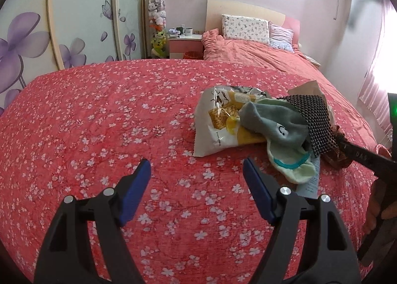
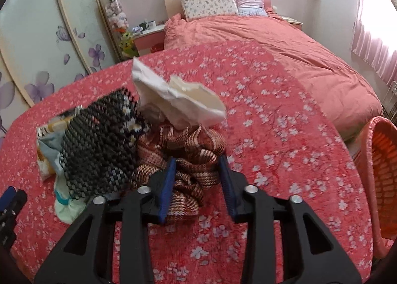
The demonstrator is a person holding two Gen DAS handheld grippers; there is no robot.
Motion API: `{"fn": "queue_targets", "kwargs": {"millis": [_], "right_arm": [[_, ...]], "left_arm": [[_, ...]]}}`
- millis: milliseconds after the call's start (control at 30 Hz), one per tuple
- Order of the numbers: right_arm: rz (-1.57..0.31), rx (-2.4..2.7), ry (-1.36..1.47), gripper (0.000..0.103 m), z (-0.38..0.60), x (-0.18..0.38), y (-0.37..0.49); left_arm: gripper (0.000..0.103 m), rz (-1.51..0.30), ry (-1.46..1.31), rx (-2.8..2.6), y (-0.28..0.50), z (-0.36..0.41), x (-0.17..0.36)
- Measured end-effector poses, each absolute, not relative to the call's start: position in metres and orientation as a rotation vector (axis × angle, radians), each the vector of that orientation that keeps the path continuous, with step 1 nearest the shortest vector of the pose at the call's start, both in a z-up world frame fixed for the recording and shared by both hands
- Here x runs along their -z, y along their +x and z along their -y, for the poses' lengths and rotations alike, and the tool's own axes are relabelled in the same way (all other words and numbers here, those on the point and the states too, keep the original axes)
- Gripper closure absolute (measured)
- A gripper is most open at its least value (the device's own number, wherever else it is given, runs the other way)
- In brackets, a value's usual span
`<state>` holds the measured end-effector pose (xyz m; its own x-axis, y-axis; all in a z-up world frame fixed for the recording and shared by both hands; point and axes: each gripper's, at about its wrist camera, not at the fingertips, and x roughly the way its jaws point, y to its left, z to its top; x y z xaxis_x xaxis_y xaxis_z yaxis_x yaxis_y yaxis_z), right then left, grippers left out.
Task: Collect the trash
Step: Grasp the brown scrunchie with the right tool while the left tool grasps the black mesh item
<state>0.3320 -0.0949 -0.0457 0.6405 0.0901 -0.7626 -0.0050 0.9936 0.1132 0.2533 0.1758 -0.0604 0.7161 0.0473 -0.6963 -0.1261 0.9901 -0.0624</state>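
Trash pile on red floral cover (image 1: 99,115), both tongs over it.
Left tongs (image 1: 197,167) wide, empty; wrapper (image 1: 223,120) just ahead-right. Right tongs (image 2: 198,167) narrow around brown cloth (image 2: 188,150); contact unclear. Tissue (image 2: 178,95) beyond.

Snack wrapper (image 1: 223,120) beside sock (image 1: 278,130)

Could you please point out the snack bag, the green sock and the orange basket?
snack bag (image 1: 218,120), left wrist view, on its printed front.
green sock (image 1: 278,127), left wrist view, on its middle near the smiley.
orange basket (image 2: 382,159), right wrist view, on its latticed wall.
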Motion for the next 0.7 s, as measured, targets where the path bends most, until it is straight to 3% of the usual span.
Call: {"fn": "queue_targets", "kwargs": {"millis": [33,200,700], "right_arm": [[-0.868,-0.055,0.094,0.086,0.093,0.045,0.33],[-0.817,-0.048,0.081,0.094,0.102,0.035,0.312],[-0.767,0.057,0.176,0.094,0.181,0.026,0.273]], "left_arm": [[0.028,-0.767,-0.107,-0.094,0.254,-0.174,0.061],[0.028,-0.764,-0.102,-0.074,0.256,-0.161,0.059],[0.032,-0.723,-0.036,0.081,0.303,-0.063,0.027]]}}
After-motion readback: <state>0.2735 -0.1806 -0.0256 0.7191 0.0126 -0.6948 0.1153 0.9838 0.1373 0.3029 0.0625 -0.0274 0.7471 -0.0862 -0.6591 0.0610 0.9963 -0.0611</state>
